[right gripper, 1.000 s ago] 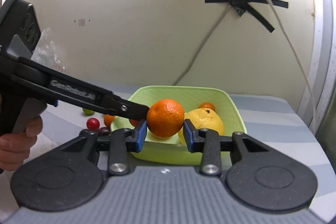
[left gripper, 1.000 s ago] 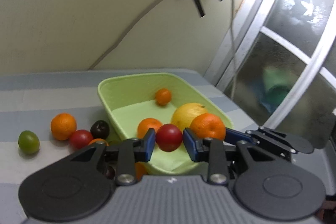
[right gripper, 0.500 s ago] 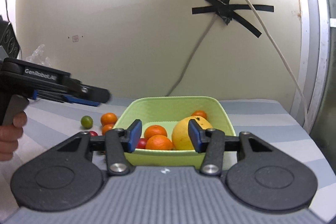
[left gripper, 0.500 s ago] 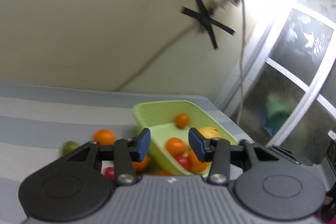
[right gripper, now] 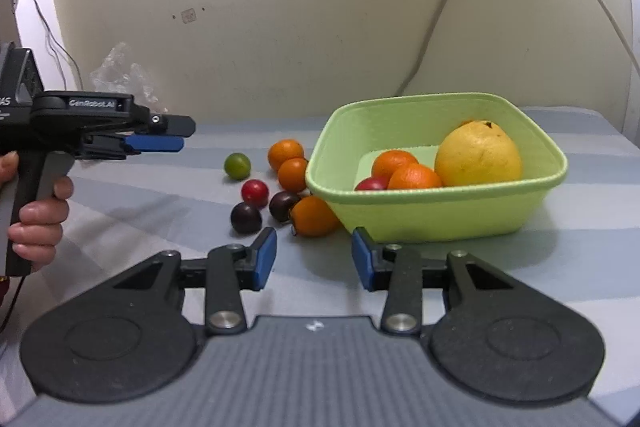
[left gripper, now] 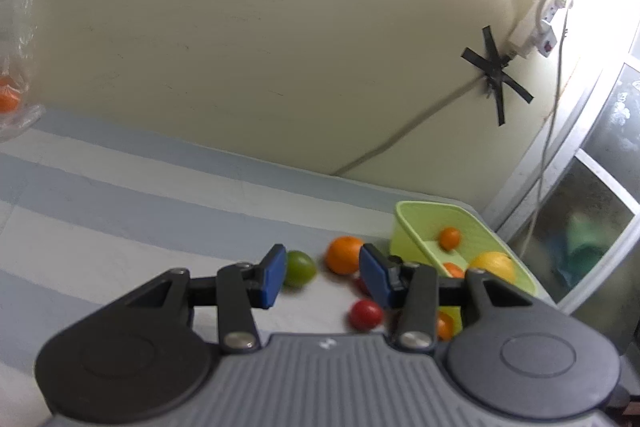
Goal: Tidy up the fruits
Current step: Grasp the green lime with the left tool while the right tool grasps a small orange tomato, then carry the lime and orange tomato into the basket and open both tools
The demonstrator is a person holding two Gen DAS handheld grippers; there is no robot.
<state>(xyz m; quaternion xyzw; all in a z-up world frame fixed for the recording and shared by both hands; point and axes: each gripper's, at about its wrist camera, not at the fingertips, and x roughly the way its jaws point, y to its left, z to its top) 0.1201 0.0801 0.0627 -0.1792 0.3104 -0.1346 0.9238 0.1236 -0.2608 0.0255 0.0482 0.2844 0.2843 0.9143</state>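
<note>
Looking ahead, my worry is the cluster of loose fruit packed against the near-left wall of the green tub (right gripper: 436, 223). The two dark plums (right gripper: 246, 218) and the orange (right gripper: 314, 215) beside them touch or nearly touch, so if I close on one, a finger could nudge its neighbour and send it rolling across the striped cloth (right gripper: 132, 203). The round skins could also squirt out of a partial pinch.

The left gripper (left gripper: 322, 277) has just been opening and now stands moderately apart with nothing between the pads; it tilts down toward the green lime (left gripper: 299, 268), which sits just beyond its left finger, with an orange (left gripper: 343, 255) beyond its right finger and a red fruit (left gripper: 365, 314) below them. A hand (right gripper: 38, 223) holds its grip low, body level over the cloth.

The right gripper (right gripper: 314, 259) has just been closing a little, empty, its fingers moderately apart just short of the tub's near wall and pitched downward. Inside the tub lie a large yellow fruit (right gripper: 478, 155), oranges and a red fruit.
</note>
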